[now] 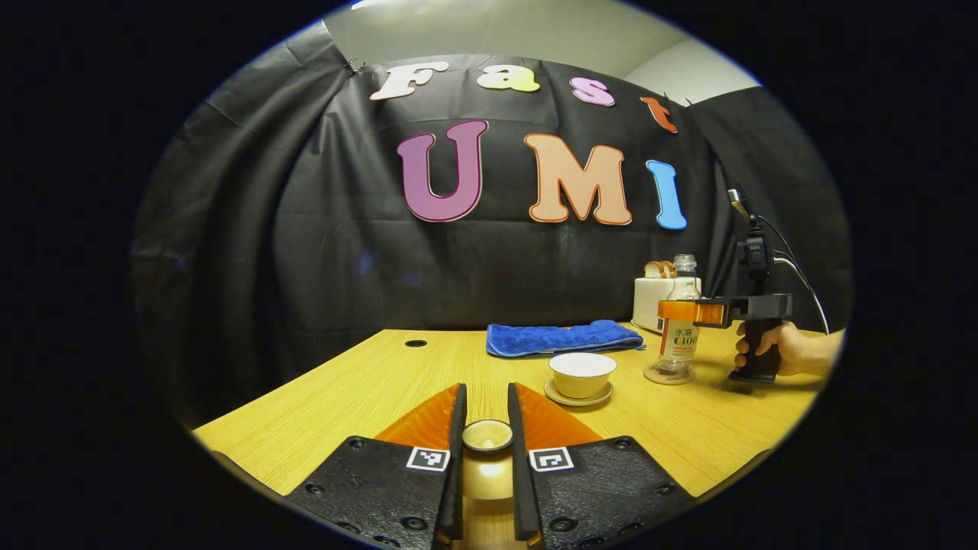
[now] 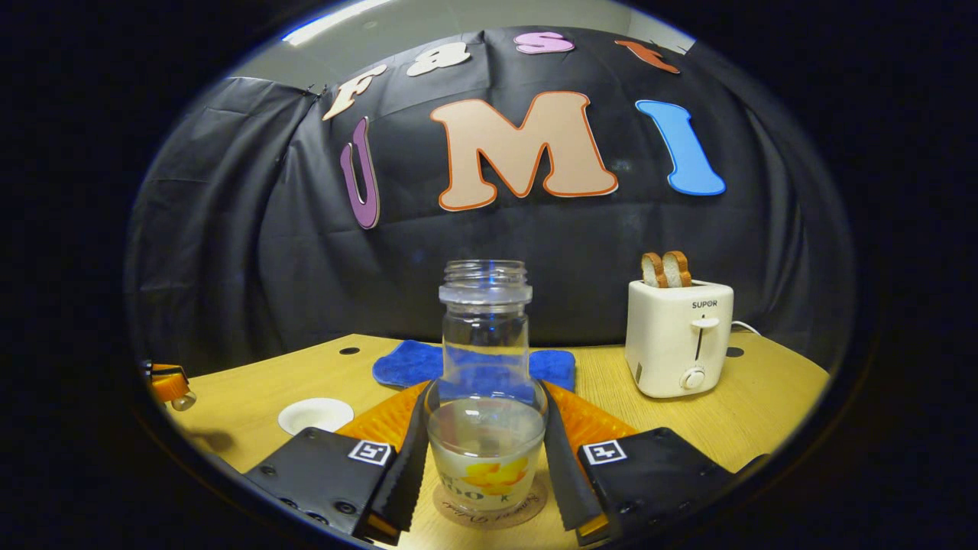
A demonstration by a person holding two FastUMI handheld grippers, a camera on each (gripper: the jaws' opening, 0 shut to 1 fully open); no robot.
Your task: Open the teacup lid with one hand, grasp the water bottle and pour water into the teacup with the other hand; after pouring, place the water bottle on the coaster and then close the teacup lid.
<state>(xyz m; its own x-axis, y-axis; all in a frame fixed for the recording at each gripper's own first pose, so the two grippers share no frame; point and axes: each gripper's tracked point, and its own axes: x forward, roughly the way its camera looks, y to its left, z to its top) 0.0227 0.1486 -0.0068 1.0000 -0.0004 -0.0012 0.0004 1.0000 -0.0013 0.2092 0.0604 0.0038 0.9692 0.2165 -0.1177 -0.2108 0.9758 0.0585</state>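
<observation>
My left claw (image 1: 487, 428) grips the lid (image 1: 487, 435); open cup (image 1: 582, 374) ahead to its right. My right claw (image 2: 487, 451) hugs the bottle (image 2: 486, 382), standing on the coaster (image 2: 489, 512). Releasing crooked could tip it; I could chip the cup relidding off-centre.

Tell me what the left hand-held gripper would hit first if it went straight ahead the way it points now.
The left hand-held gripper is shut on the lid, pointing over bare table. The cup sits right of that line, the blue cloth farther right. Straight on looks free up to the black wall, though depth is hard to judge.
</observation>
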